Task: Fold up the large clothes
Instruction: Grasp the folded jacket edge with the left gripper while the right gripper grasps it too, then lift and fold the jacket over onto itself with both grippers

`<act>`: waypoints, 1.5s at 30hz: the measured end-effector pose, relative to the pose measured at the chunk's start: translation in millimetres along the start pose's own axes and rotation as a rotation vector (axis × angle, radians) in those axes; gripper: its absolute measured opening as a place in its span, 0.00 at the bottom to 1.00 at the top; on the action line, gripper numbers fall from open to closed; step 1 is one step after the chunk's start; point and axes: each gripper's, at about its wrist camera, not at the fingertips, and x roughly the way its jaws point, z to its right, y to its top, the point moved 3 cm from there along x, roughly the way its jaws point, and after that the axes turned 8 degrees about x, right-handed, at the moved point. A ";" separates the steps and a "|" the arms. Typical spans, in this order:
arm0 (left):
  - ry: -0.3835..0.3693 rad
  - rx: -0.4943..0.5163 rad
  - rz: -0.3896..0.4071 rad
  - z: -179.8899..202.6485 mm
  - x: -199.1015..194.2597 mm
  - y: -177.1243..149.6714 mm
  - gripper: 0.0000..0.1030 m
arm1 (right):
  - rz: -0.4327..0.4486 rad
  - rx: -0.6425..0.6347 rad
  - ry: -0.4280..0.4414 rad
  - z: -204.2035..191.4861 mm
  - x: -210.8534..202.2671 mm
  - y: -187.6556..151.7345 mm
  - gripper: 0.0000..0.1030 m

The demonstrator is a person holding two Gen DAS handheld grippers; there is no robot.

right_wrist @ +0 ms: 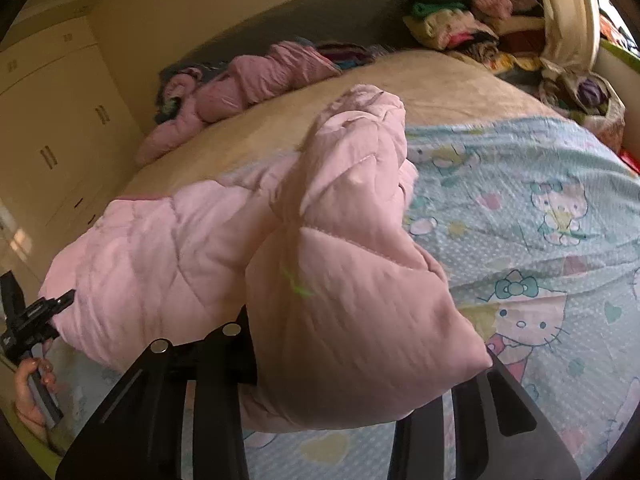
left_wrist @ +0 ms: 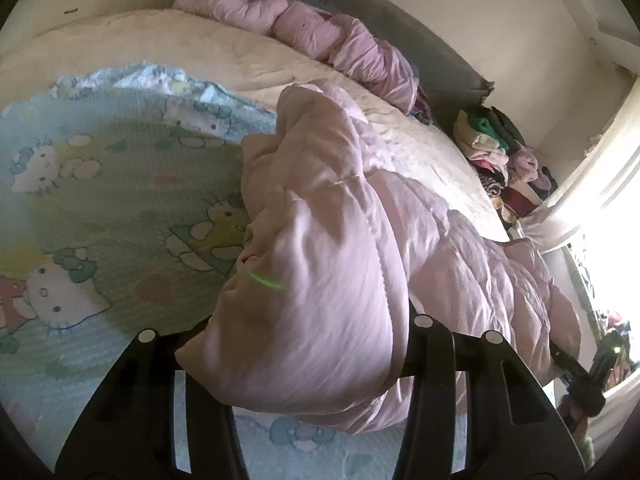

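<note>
Pink quilted jacket (left_wrist: 320,280) stretches between both grippers — lengthwise.

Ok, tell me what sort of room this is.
Most likely a bedroom: a wide bed with a Hello Kitty sheet, built-in wardrobes along the wall, and a pile of clothes beyond the bed. Both grippers hold a pink quilted jacket.

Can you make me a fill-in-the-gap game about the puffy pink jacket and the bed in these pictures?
1. The puffy quilted jacket bunched in the right gripper is coloured ____.
2. The light blue dotted sheet under the jacket is printed with cartoon ____.
3. The left gripper is shut on the same ____.
4. Against the dark headboard lies another rolled-up pink padded ____.

Missing words: pink; cats; jacket; garment
</note>
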 end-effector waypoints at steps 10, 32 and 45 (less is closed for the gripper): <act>0.003 0.006 0.037 -1.4 -37.5 -13.7 0.37 | 0.021 -0.030 0.039 -22.4 -44.3 -24.7 0.33; 0.042 0.053 0.095 -9.4 -74.1 -52.2 0.37 | 0.120 -0.144 0.045 -55.2 -98.6 -65.8 0.32; 0.068 0.075 0.086 -12.2 -67.4 -52.7 0.39 | 0.062 0.025 0.006 -22.1 -80.3 -78.6 0.32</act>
